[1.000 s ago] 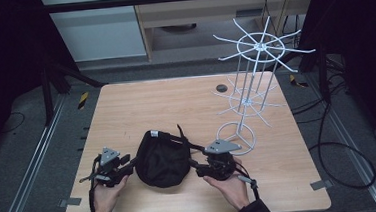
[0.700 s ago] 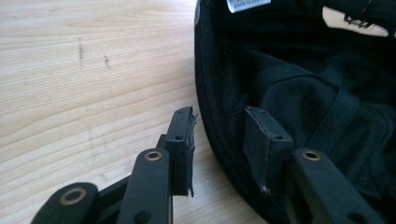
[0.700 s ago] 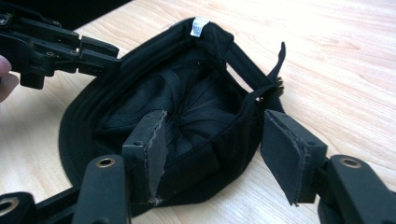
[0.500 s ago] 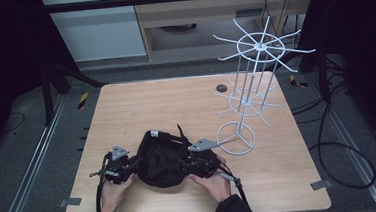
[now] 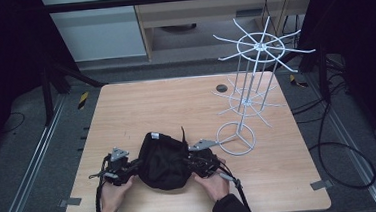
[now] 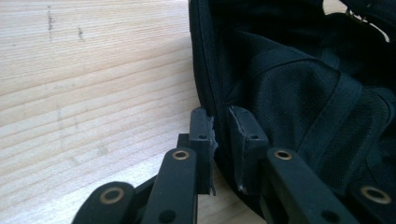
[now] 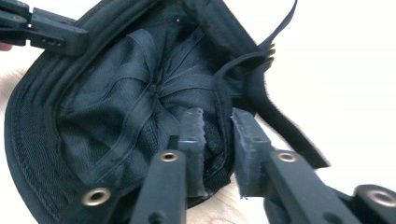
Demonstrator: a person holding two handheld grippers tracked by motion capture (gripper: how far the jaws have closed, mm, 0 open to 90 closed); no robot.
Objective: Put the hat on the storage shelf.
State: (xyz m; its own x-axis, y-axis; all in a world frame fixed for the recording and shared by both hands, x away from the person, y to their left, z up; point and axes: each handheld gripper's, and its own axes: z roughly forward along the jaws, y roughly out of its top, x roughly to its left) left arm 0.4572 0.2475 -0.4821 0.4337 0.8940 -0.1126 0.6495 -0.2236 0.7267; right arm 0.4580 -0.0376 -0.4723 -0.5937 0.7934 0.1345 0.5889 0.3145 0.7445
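A black cap (image 5: 164, 160) lies upside down near the front of the wooden table (image 5: 175, 102). My left gripper (image 5: 135, 166) is at its left edge. In the left gripper view the cap's rim (image 6: 219, 116) stands between the two pads, and my left gripper (image 6: 224, 126) has just been closing onto it. My right gripper (image 5: 190, 162) is at the cap's right side. There the folded rim fabric (image 7: 219, 135) sits between the pads of my right gripper (image 7: 218, 123), whose jaws have just been closing too. The cap's lining (image 7: 116, 107) and back strap (image 7: 280, 121) face up.
A white wire display rack (image 5: 248, 97) stands right of the cap, its ring base (image 5: 236, 137) close to my right hand. A small dark disc (image 5: 221, 88) lies farther back. The person's hands come in from the table's front edge.
Both hands have moved inward to the cap's two sides. The jaws of both grippers have narrowed around the cap's rim.
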